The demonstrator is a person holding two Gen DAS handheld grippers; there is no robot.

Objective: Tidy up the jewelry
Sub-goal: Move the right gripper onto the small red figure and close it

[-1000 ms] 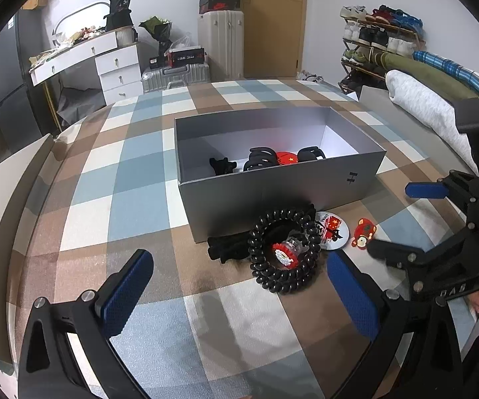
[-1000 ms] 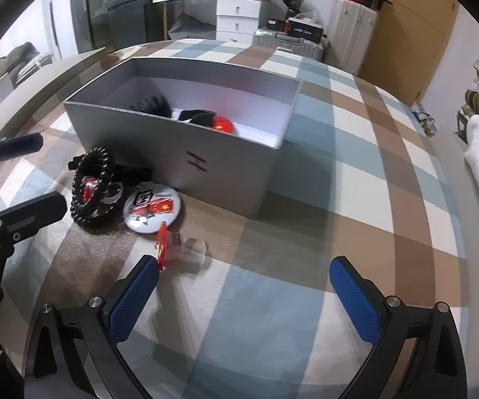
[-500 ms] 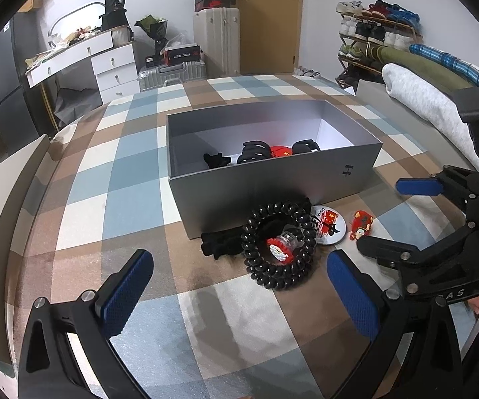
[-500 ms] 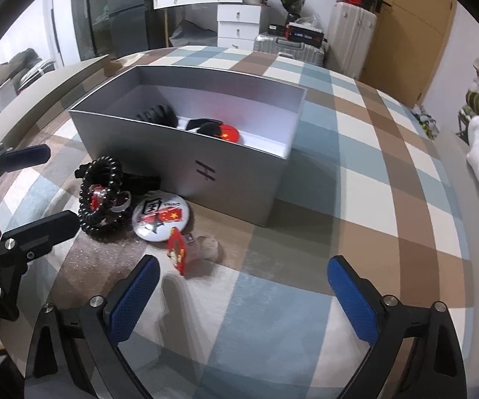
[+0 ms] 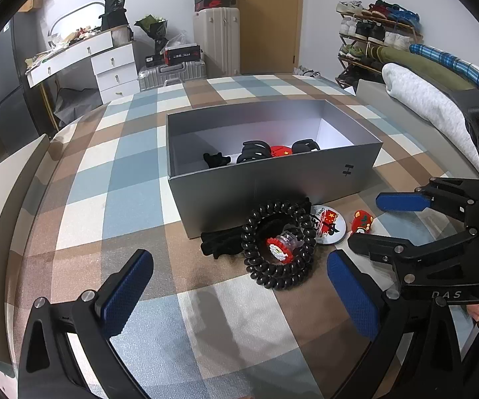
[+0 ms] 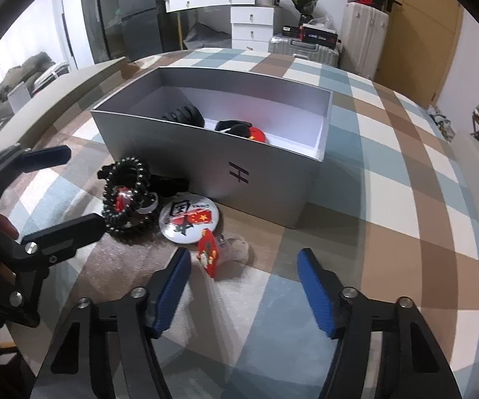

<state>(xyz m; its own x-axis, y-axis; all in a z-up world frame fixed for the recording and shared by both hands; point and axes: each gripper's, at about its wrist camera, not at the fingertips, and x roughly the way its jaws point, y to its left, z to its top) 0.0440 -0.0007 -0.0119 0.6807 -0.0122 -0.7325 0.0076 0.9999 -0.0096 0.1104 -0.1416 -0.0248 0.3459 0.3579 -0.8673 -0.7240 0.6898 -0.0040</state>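
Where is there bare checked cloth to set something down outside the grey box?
Free: left of the grey cardboard box, and the near cloth between the open left gripper and the black spiral hair tie. Crowded: along the box front, around the round flag badge and red charm.

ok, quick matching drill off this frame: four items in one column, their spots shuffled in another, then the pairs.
Items:
1. round badge
2. hair claw
3. small red charm
4. black coil hair tie

Places:
A. inside the grey box
B. on the cloth, ringed around a small red-and-white trinket
C. nearest the right gripper, its jaws just closing, nothing gripped
D. flat on the cloth between coil tie and charm

Pairs: 1-D, 2-A, 3-C, 4-B
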